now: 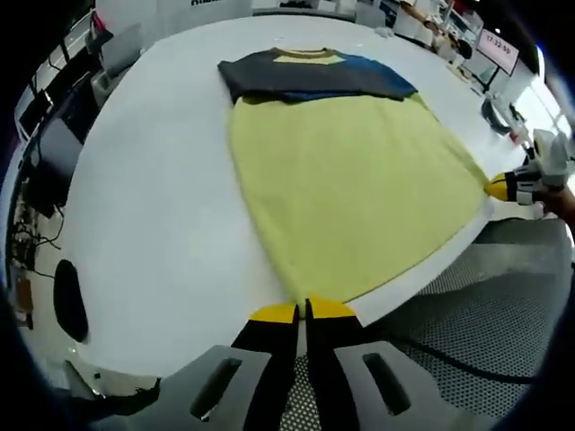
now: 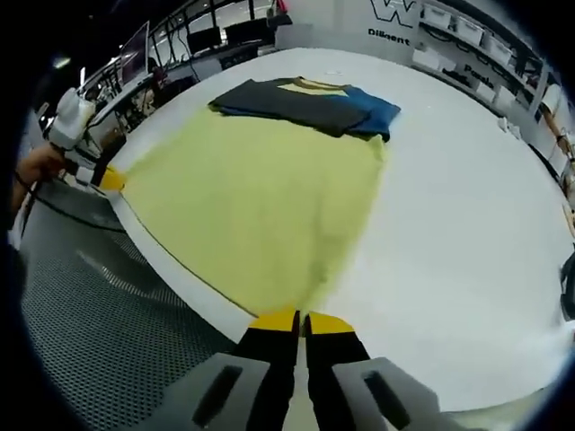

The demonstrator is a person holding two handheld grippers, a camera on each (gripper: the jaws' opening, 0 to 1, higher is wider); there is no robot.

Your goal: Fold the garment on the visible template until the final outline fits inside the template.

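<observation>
So there's this big white table (image 1: pixel 153 206) and the garment (image 1: pixel 350 189) is spread flat across it, a pale yellow shirt body with dark grey and blue sleeves (image 1: pixel 314 76) folded across the far end, hem lying right along the near edge of the table. The left gripper (image 1: pixel 302 312) has its yellow-tipped jaws pinched together on one hem corner at that near edge, and the right gripper (image 2: pixel 302 321) is doing the same thing, jaws clamped on the other hem corner. From the left gripper view you can spot the right gripper off at the table's edge with a hand behind it, and the right gripper view shows the left one the same way. I can't make out any template outline on the table. The floor (image 2: pixel 99 323) beside the table is a dark dotted mat with a black cable (image 1: pixel 449 359) running over it. Around the room there are desks with monitors (image 2: pixel 135 45), white shelving with storage bins (image 2: pixel 467 40) along a wall, and a small lit screen (image 1: pixel 497 45) further back.
</observation>
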